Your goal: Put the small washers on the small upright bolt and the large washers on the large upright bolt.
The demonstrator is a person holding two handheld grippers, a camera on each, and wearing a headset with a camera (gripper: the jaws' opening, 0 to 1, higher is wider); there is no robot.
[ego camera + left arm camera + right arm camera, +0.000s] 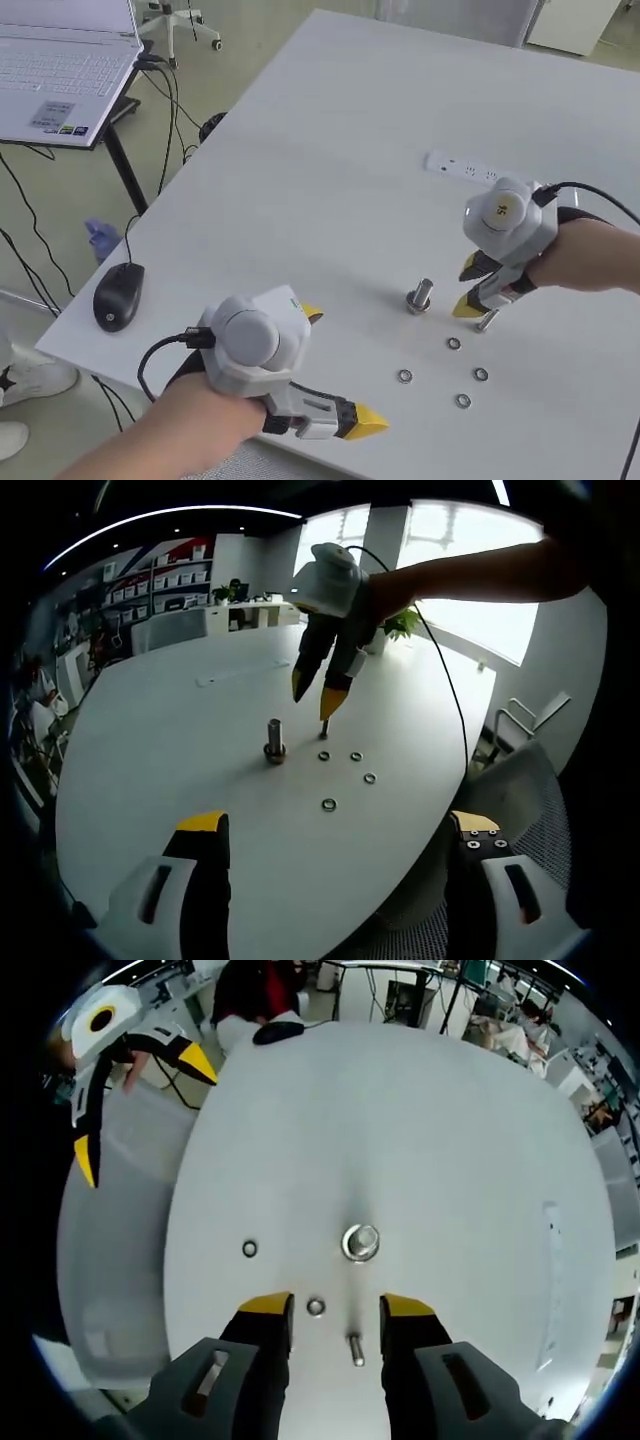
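Observation:
The large upright bolt (420, 296) stands on the white table (330, 170), and the small upright bolt (487, 320) stands just to its right. Several small washers (454, 343) lie flat nearer the table's front edge. My right gripper (469, 285) is open and hovers right over the small bolt. In the right gripper view the small bolt (355, 1347) and one washer (316, 1307) sit between the yellow fingertips (268, 1305), with the large bolt (361, 1242) just beyond. My left gripper (338, 367) is wide open over the front edge, with nothing between its fingers.
A black mouse (118, 296) lies at the table's left corner. A white power strip (462, 170) lies behind the bolts. An open laptop (65, 70) sits on a separate stand to the far left.

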